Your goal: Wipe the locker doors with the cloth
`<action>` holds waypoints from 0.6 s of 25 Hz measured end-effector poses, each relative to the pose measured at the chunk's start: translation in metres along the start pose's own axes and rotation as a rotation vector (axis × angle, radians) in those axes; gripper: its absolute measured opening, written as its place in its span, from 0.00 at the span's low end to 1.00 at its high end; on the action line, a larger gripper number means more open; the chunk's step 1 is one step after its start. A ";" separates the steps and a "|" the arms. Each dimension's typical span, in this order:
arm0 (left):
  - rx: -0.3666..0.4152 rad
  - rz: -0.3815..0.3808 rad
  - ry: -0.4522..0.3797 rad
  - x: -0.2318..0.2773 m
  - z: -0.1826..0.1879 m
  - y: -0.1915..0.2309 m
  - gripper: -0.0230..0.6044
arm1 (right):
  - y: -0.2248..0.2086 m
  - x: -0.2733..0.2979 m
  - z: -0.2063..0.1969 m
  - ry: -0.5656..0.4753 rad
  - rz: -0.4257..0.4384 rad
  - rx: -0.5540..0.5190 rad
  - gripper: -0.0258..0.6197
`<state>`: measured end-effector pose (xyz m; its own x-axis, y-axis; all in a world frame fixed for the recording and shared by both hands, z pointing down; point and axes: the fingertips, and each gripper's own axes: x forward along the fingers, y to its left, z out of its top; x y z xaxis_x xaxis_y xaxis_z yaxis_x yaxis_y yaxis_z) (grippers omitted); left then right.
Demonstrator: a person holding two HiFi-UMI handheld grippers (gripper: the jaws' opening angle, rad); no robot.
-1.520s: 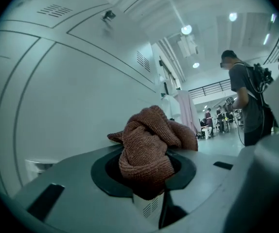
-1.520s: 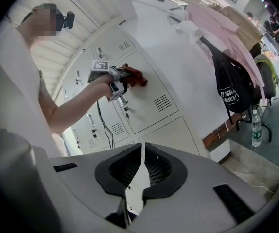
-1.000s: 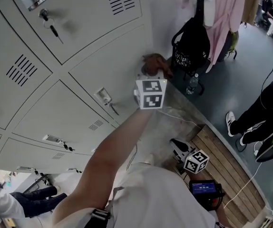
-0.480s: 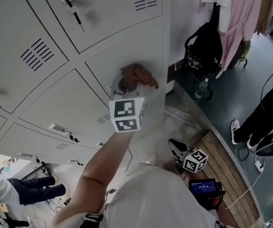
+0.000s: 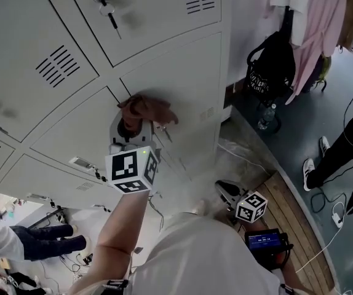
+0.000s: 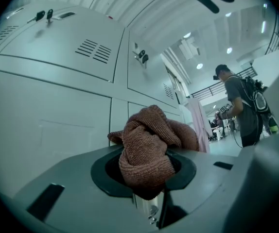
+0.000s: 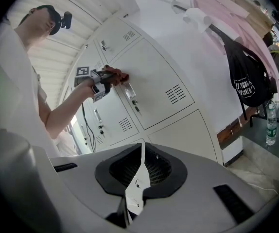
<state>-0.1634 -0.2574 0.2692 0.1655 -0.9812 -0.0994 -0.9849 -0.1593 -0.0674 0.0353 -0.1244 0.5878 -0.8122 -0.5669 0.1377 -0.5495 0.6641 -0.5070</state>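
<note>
Sliding across the grey locker door (image 5: 186,72) from its end edge, the left claw (image 5: 133,126) has carried the cloth (image 5: 147,108) past the latch toward the seam with the next door, so both now sit at about 10 o'clock from the middle of the head view. The right claw (image 5: 230,193) has stayed low at 5 o'clock, near the person's body and well apart from the lockers. Every locker in view is closed, so what they hold is hidden; a key (image 5: 109,14) hangs in the lock of the upper door at 12 o'clock. A black bag (image 5: 269,72) hangs at 2 o'clock below a pink garment (image 5: 324,23), its contents unseen, and a water bottle (image 5: 266,117) stands on the floor just beside it. The cloth is a reddish-brown, looped-pile rag, bunched into a knotted lump with folds spilling over either side. In the left gripper view the left claw (image 6: 147,178) is clamped on the cloth (image 6: 149,147), which fills the gap and bulges up toward 12 o'clock, pressed against the locker face. In the right gripper view the right claw (image 7: 137,178) has its jaws together with nothing between them, and it looks up at the lockers, with the cloth (image 7: 116,75) small at 11 o'clock on the door.
</note>
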 end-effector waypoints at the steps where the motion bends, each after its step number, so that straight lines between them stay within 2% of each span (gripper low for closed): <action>1: 0.000 -0.006 -0.010 0.005 0.004 -0.004 0.22 | 0.000 0.000 0.000 -0.003 -0.002 0.000 0.09; 7: 0.007 -0.100 -0.024 0.052 0.011 -0.061 0.22 | -0.006 -0.011 0.005 -0.039 -0.045 0.006 0.09; 11: 0.048 -0.164 -0.021 0.093 0.012 -0.105 0.22 | -0.018 -0.032 0.008 -0.076 -0.111 0.020 0.09; 15: 0.039 -0.233 0.001 0.129 0.007 -0.149 0.22 | -0.029 -0.056 0.012 -0.116 -0.186 0.031 0.09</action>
<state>0.0046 -0.3593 0.2592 0.3878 -0.9186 -0.0759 -0.9176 -0.3769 -0.1264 0.0992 -0.1175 0.5848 -0.6686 -0.7316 0.1332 -0.6798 0.5288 -0.5082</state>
